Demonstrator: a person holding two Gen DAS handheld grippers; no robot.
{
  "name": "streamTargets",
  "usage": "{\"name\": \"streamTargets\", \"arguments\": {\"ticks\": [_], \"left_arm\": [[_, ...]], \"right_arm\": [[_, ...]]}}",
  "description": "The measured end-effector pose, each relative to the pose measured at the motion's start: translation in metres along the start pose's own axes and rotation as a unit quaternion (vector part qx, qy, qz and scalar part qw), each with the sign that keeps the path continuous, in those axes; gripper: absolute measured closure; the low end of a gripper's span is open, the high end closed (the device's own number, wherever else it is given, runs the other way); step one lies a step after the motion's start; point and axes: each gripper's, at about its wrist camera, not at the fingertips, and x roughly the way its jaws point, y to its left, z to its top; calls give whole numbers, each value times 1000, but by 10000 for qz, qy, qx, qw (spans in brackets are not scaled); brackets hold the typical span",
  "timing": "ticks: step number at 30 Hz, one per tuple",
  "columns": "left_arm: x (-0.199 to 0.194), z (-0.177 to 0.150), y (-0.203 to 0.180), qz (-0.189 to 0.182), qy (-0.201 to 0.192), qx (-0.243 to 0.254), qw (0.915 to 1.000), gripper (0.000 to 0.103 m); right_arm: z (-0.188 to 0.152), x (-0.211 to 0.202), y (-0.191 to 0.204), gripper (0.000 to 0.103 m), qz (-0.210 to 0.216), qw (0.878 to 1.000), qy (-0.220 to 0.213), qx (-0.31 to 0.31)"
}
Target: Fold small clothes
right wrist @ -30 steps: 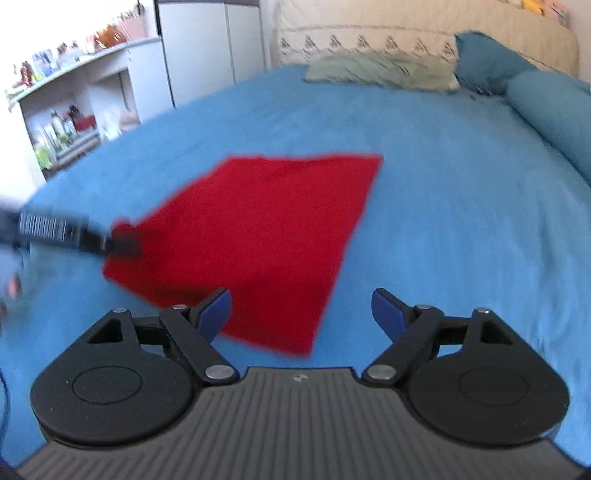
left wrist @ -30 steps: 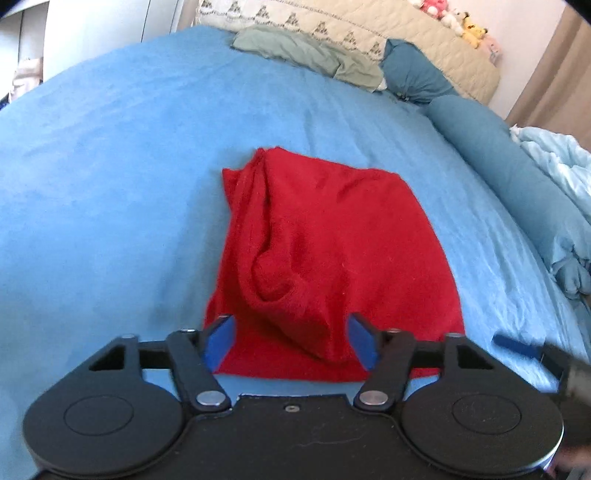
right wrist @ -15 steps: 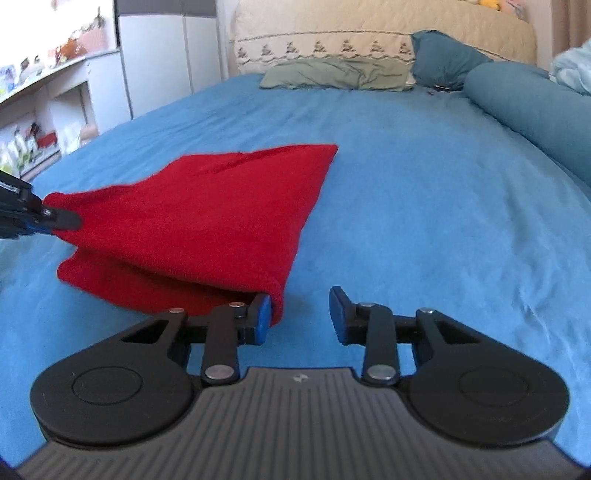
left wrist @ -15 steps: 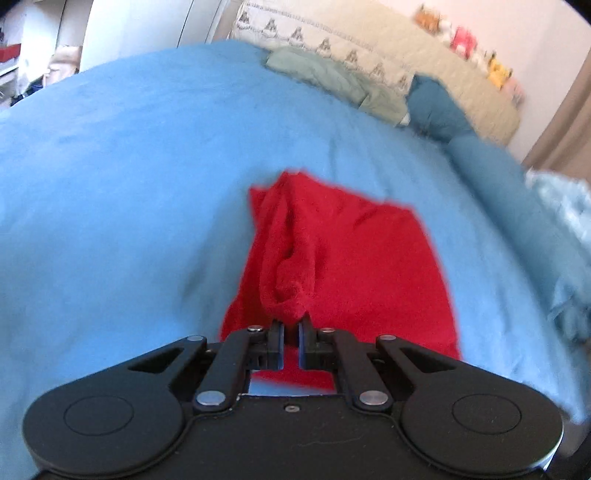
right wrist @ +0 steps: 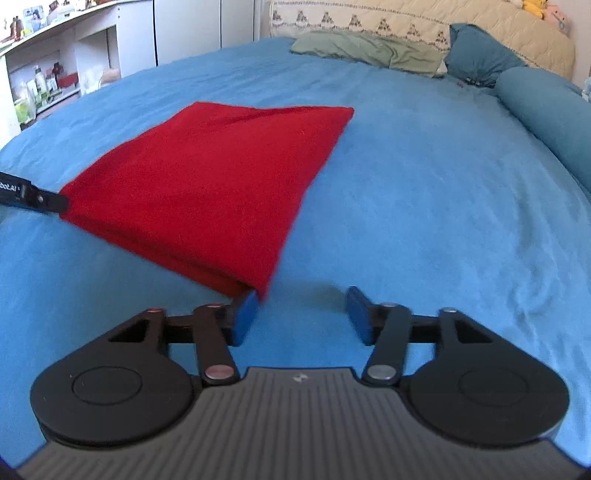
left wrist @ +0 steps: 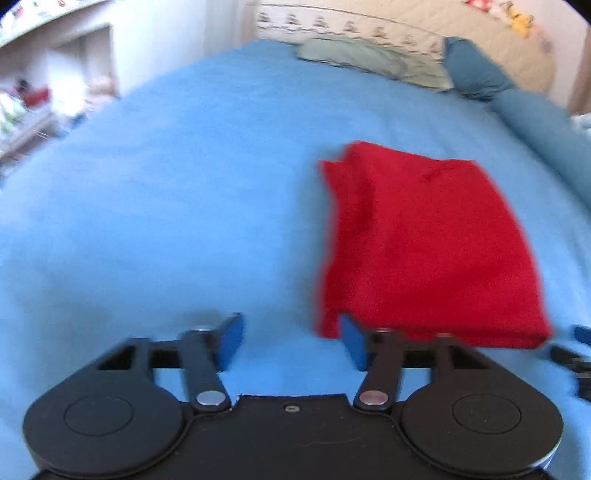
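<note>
Blue bed (right wrist: 424, 206), beige headboard (right wrist: 406, 22), white shelving (right wrist: 55, 62)

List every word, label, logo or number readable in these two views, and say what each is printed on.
"bot.AI", partly cut off by the frame edge: white print on the left gripper where it enters the right wrist view.
A small lightning-bolt mark, no letters: on the grey body of the right gripper.
Items on the shelves: too small and blurred to read.
</note>
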Motion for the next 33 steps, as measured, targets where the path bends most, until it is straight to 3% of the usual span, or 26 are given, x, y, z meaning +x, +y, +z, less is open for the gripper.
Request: {"name": "streamTargets", "arguments": {"ticks": [2,4,6,11,15,19,22,27,29,32,33], "left_arm": [[-14,11,18,-189,-75,-137,9997,36],[-27,27,30,-398,-127,-265,9988,20],[-38,52,34,-563,-157,-265,9979,0],[-31,108,19,-1055,246,-4,9941,0],[11,128,1,-1312,720,192,9885,0],[57,125,-4,-1719,1093,-142,9789,6],[84,118,-5,-1924,1183,-412,9733,11],[113,112,-22,-1928,1286,-295,9723,28],[119,111,-25,-1964,1246,-293,9721,28],[120,111,-26,-2003,1173,-268,9723,39],[120,110,-28,-2020,1182,-229,9720,50]], "right_arm": [[1,-17,-13,24,267,9996,-33,94],[10,-30,-24,6,488,9985,-82,239],[25,-42,-34,0,634,9971,-173,396],[77,-42,-54,0,987,9913,-38,871],[108,-14,-69,0,1271,9810,262,1441],[119,21,-70,0,1162,9741,304,1914],[118,46,-66,0,1328,9655,318,2219],[114,83,-54,0,1407,9632,471,2239],[113,98,-49,0,1437,9644,523,2159],[109,113,-45,13,1474,9631,574,2176],[110,114,-44,23,1481,9633,534,2175]]}}
